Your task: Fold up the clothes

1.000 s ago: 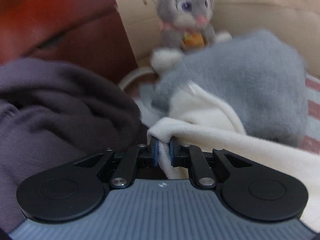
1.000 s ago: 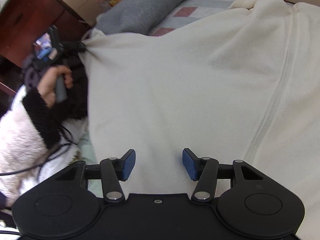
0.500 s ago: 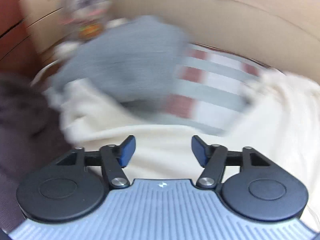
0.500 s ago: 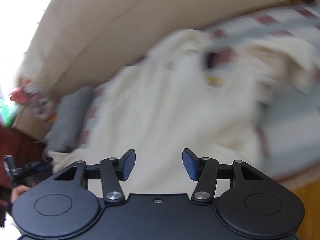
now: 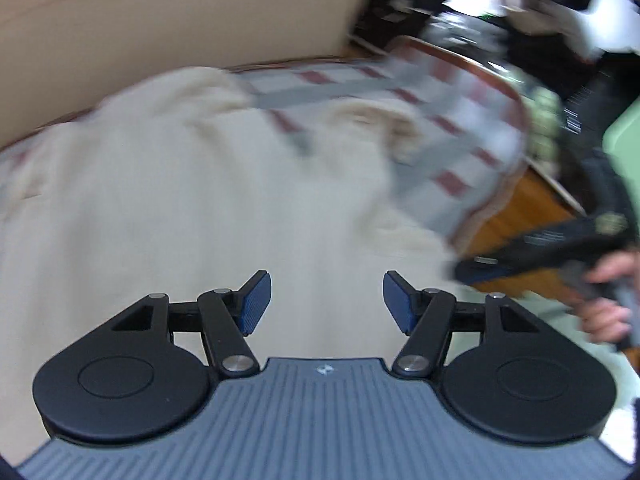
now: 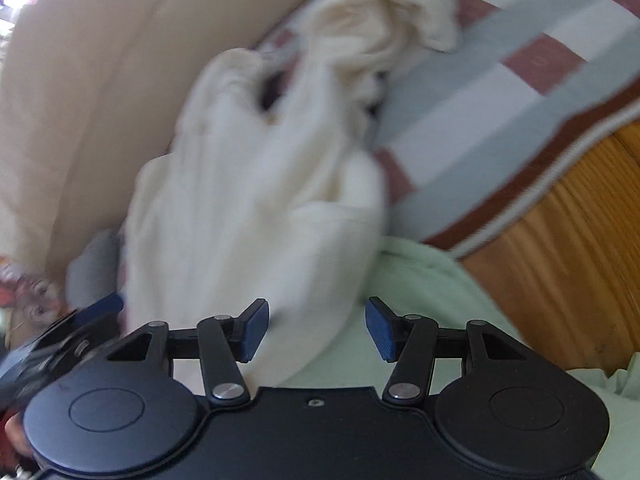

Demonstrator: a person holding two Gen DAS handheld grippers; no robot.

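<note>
A cream fleece garment [image 5: 168, 200] lies spread over a striped bed cover [image 5: 460, 132]; in the right wrist view the garment [image 6: 256, 184] runs from a bunched hood end at the top down toward my fingers. My left gripper [image 5: 326, 306] is open and empty above the cream cloth. My right gripper [image 6: 316, 328] is open and empty over the garment's near edge and a pale green cloth [image 6: 420, 292]. The right gripper [image 5: 552, 248] shows in the left wrist view at the right, held in a hand. Both views are motion-blurred.
A beige padded headboard [image 5: 160, 20] runs along the far side of the bed. A wooden bed frame [image 6: 560, 248] edges the mattress. A grey folded cloth [image 6: 90, 264] and a plush toy [image 6: 28, 292] sit at the far left. Dark clutter [image 5: 520, 8] stands beyond the bed.
My left gripper has let go of the cream garment's corner and opened, then swung right across the bed. My right gripper stayed open and swung toward the garment's hood end and bed edge.
</note>
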